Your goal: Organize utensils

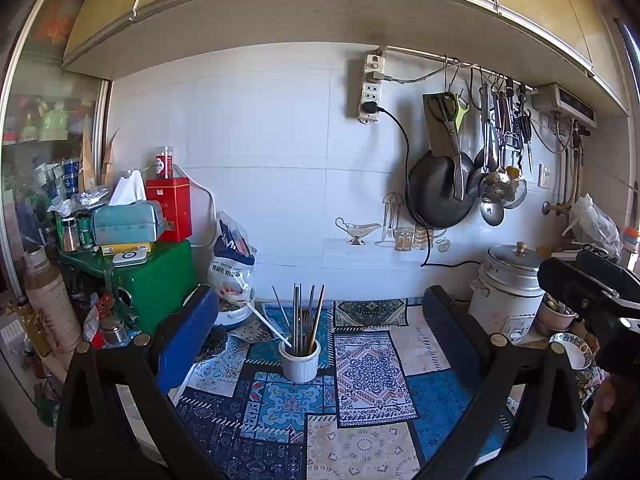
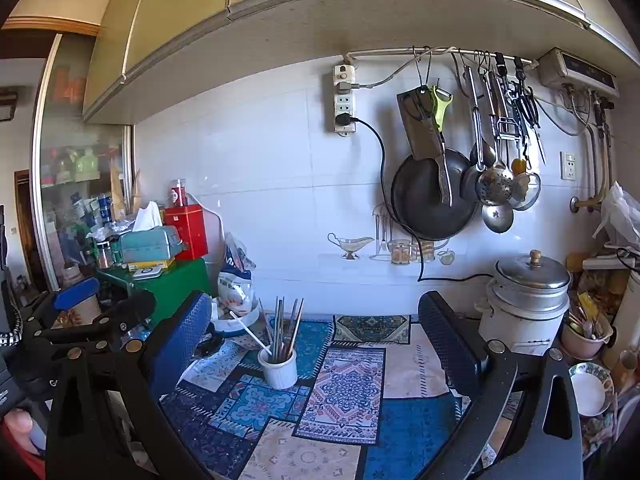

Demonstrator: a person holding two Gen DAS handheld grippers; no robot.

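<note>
Patterned tabletop (image 1: 360, 452) carries a white cup (image 1: 299, 364) of chopsticks (image 1: 304, 320). Left gripper (image 1: 320, 320) and right gripper (image 2: 316, 328) are spread, empty. A careless approach would probably tip the cup.

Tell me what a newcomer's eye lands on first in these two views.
First the white ceramic holder bristling with metal chopsticks, standing upright on the blue patchwork mat at the middle of the counter, framed by the left gripper, which is open and empty. Next the black wok and ladles hanging from the wall rail, upper right. Below them, at the right, sits a white rice cooker.
</note>
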